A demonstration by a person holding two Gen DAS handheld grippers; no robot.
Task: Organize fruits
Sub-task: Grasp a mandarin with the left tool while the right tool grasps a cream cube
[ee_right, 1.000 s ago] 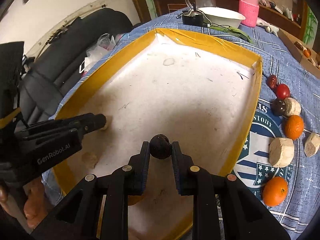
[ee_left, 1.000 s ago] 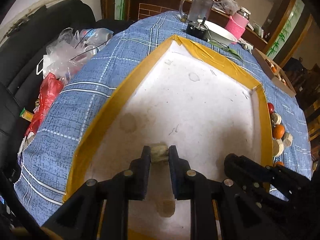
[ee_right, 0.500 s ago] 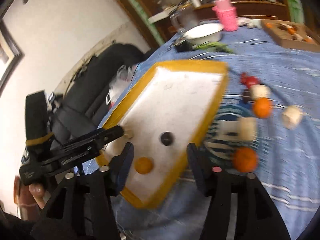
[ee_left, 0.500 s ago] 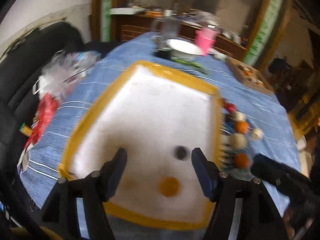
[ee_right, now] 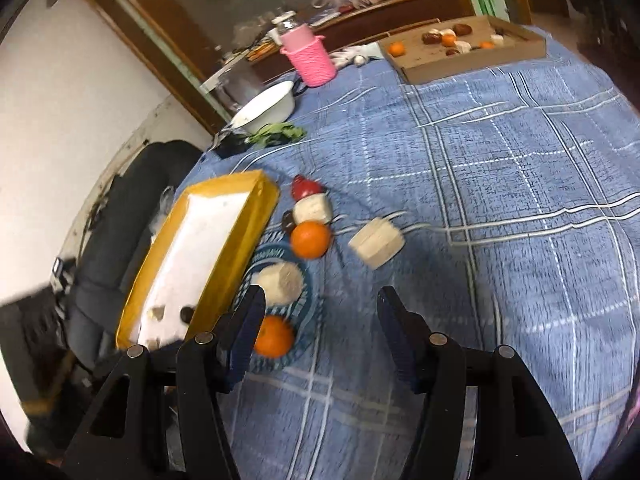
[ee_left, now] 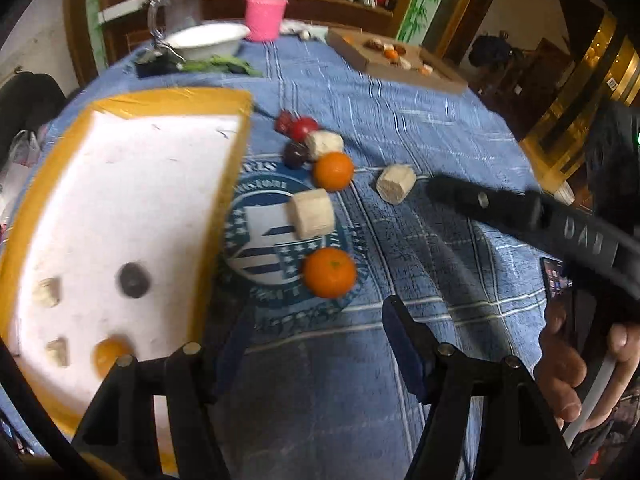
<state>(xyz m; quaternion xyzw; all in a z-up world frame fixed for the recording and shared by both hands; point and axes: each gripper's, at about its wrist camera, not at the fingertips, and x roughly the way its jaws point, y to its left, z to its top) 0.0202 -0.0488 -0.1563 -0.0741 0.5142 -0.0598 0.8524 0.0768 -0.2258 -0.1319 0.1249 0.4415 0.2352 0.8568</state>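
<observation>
Both grippers are empty with jaws spread wide, above the loose fruit on the blue checked cloth of the desk (ee_left: 420, 128). The left gripper (ee_left: 316, 344) hangs just short of the near orange (ee_left: 329, 272); the right gripper (ee_right: 320, 320) sits over the cloth with that orange beside its left finger.

The yellow-rimmed white tray (ee_left: 224, 184) holds a dark round fruit (ee_left: 134, 279), an orange piece (ee_left: 108, 354) near its front edge and two pale chunks. Outside it, just off the tray's right rim, lie the near orange, a pale cylindrical piece (ee_left: 313, 214), a second orange (ee_left: 333, 171), another pale block (ee_left: 396, 183) further right, and a cluster of a dark fruit, a white piece and red fruit (ee_left: 302, 128).

The step in hand looks like fetching the next pieces. Take the nearest one per gripper: left on the near orange, right on the pale block, so the arms do not cross. Centre the jaws across the orange's widest part and close gently, since it will roll. The pale pieces may be cut cane or root; motion blur makes this hard to settle. Lift clear of the tray's rim before releasing inside
</observation>
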